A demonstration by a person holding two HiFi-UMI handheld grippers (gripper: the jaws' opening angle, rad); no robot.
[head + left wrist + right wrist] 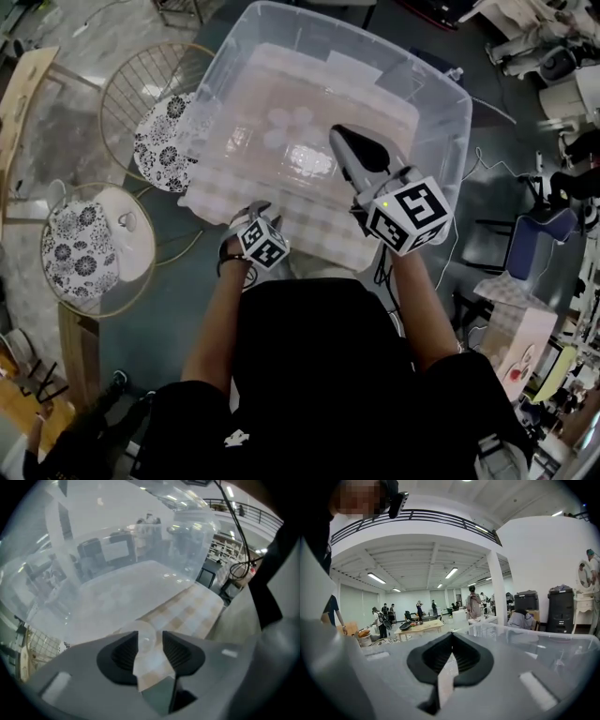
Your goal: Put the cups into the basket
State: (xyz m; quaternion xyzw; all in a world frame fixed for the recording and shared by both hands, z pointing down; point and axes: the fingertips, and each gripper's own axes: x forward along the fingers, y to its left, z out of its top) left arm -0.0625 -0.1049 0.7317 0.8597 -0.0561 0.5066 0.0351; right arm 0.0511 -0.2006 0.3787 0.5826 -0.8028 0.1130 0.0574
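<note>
Left gripper view: ur left gripper [150,645] is open round a clear cup [143,637] on the cloth [197,611] beside the basket [93,550], prob lining up a grab; right gripper [451,641] shut, empty, parked above basket.

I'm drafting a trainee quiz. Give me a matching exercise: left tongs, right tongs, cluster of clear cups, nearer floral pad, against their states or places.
1. left tongs
2. right tongs
3. cluster of clear cups
4. nearer floral pad

A. inside a round wire frame
B. shut
C. inside the clear bin
D. open

Pairs: 1-D, 2-B, 3-C, 4-A
</note>
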